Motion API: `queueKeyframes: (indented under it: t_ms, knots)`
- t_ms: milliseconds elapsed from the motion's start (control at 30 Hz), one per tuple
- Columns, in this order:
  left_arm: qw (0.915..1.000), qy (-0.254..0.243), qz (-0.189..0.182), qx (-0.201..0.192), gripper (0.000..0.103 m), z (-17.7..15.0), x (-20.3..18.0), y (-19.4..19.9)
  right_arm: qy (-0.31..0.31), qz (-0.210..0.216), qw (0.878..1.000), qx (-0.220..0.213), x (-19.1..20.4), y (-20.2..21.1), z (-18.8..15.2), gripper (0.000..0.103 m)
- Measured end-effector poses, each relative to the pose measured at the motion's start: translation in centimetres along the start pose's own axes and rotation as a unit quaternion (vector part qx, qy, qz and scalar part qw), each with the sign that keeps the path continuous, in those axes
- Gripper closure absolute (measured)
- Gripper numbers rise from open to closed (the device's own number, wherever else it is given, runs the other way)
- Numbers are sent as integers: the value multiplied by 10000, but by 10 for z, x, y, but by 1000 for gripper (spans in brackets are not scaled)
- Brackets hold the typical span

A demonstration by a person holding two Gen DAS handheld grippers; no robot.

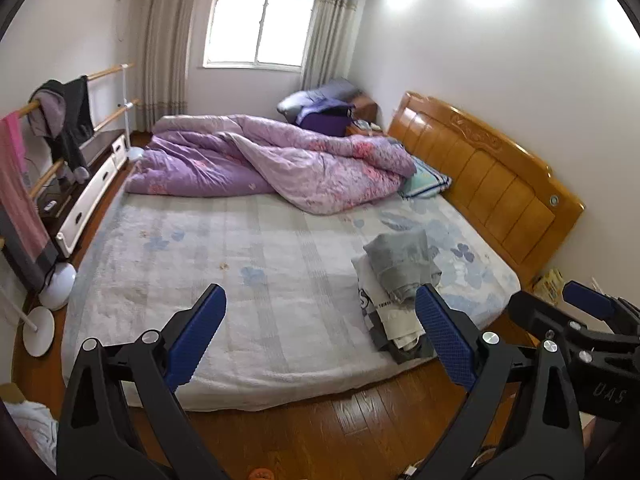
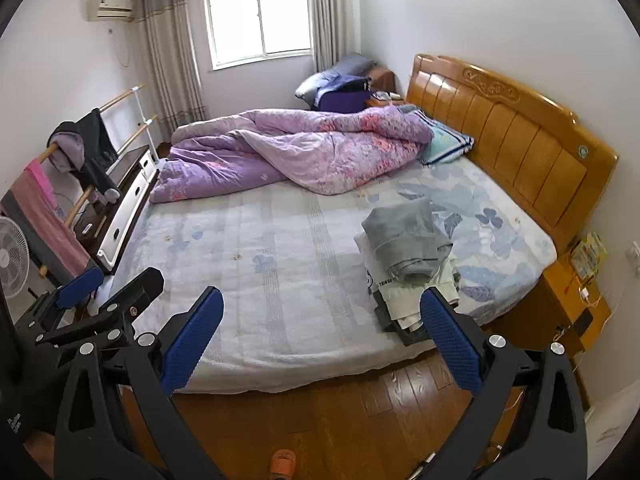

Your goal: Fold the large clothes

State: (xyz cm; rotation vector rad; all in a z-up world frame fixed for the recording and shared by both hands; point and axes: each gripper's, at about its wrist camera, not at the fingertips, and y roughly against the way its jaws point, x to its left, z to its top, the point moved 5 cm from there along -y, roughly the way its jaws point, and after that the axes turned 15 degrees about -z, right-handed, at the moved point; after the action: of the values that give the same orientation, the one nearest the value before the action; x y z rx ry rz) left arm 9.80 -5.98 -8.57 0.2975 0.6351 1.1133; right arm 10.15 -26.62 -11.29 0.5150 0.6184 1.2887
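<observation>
A stack of folded clothes sits near the bed's front right corner: a grey garment (image 1: 400, 266) (image 2: 406, 238) on top, a white printed one (image 1: 386, 308) (image 2: 412, 300) beneath it, and dark cloth at the bottom. My left gripper (image 1: 320, 332) hovers open over the floor just short of the bed's near edge, nothing between its blue pads. My right gripper (image 2: 322, 332) is likewise open and empty, held beside the left one. The right gripper (image 1: 560, 308) shows at the right edge of the left wrist view, and the left gripper (image 2: 108, 284) at the left edge of the right wrist view.
The bed (image 1: 248, 280) (image 2: 280, 272) has a pale floral sheet. A crumpled purple quilt (image 1: 272, 160) (image 2: 292, 148) lies along its far side. A wooden headboard (image 1: 488, 168) stands right. A clothes rail (image 1: 56, 120), a low cabinet (image 1: 92, 184) and a fan (image 2: 12, 256) line the left. A nightstand (image 2: 572, 304) stands at the right.
</observation>
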Motion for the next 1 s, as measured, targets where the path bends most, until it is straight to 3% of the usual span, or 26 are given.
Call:
queueKeyframes:
  t_ms: [633, 1000]
  knots:
    - [9935, -147, 775, -824, 7, -15, -70, 116, 221, 613, 9949, -768, -44, 90, -20, 8]
    - [9895, -297, 870, -1111, 7, -12, -88, 150, 131, 798, 9905, -1114, -55, 113, -17, 8]
